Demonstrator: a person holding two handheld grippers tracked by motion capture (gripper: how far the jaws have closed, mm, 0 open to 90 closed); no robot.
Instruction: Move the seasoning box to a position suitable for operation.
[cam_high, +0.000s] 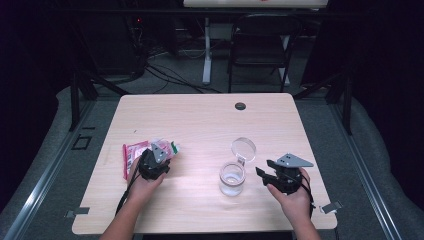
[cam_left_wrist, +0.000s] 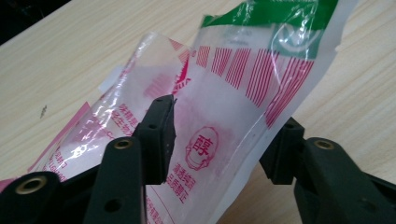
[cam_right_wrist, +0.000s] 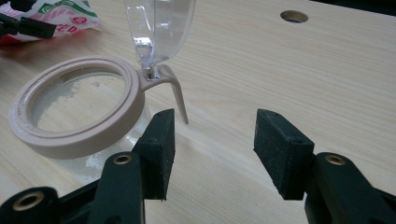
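1. Black fingers (cam_left_wrist: 159, 135) of the left gripper (cam_left_wrist: 224, 135) stood wide apart, one on either side of a clear plastic sachet printed in pink stripes with a green top band (cam_left_wrist: 243, 93); whether they pinched it cannot be told. In the high view the left gripper (cam_high: 152, 165) sat over this sachet (cam_high: 134, 152) near the left edge of the pale wooden bench (cam_high: 200, 120).
2. Black fingers (cam_right_wrist: 280, 149) of the right gripper (cam_right_wrist: 212, 149) stood wide apart and held nothing, with bare bench between them. In the high view the right gripper (cam_high: 265, 172) lay just right of the jar.
3. Small clear glass jar with a beige rim ring (cam_high: 232, 178) stood upright between the two grippers, its mouth uncovered. White grains lay at its bottom, seen in the right gripper view, where the jar (cam_right_wrist: 74, 116) was just left of the left finger.
4. Clear round hinged lid (cam_high: 243, 147) was swung up and back from the jar, attached by a beige hinge arm (cam_right_wrist: 173, 88).
5. Round cable hole (cam_high: 240, 106) lay near the far edge of the bench.
6. Dark folding chair (cam_high: 262, 47) stood on the floor beyond the bench.
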